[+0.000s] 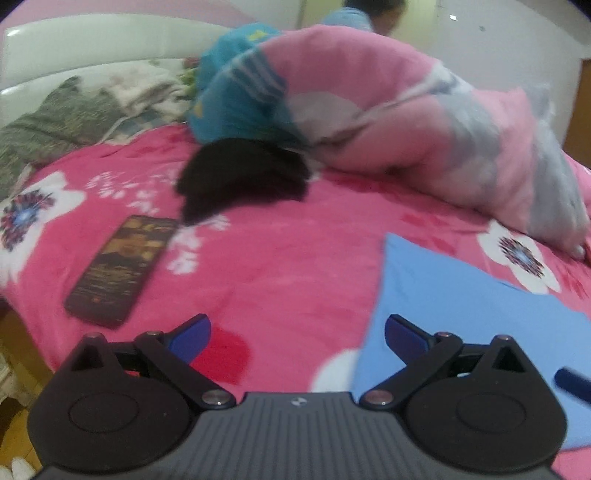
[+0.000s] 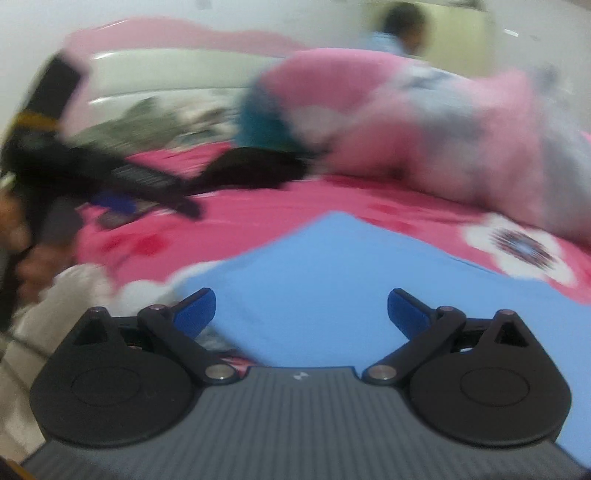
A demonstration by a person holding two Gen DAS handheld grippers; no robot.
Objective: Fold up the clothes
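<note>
Left gripper (image 1: 297,334): jaws spread wide, blue pads bare, nothing between them, held above the pink flowered bedcover (image 1: 280,258) near the bed's near edge. Right gripper (image 2: 301,312): jaws likewise wide apart, nothing clamped, poised over the light blue garment (image 2: 332,280); no pad presses on the cloth. Light blue garment: lies flat on the bedcover toward the near right part of the bed, smooth, with one corner pointing toward the bed's middle; in the left wrist view it sits just right of that gripper's right finger (image 1: 404,334), and a dark blue tip shows over the cloth at the picture's right edge, too little of it to identify. Black garment (image 1: 243,177): a bundled dark heap farther in, near the bed's centre, resting against the foot of the bedding pile. Phone (image 1: 120,269): dark, screen up, lying flat on the cover toward the near left edge, apart from the black heap though close to its lower tip. Rolled quilt (image 1: 424,140): pink with grey and white patches, bulky, stretching across the far right side of the bed. Teal bedding (image 1: 236,92): bunched behind the black garment, touching the quilt. Grey-green patterned cloth (image 1: 55,122): crumpled at the far left, below the white headboard (image 1: 92,40). Person (image 1: 373,14): partly visible beyond the quilt, blurred. Right wrist view heavily blurred throughout; the left gripper appears there as a dark streak at the left.
</note>
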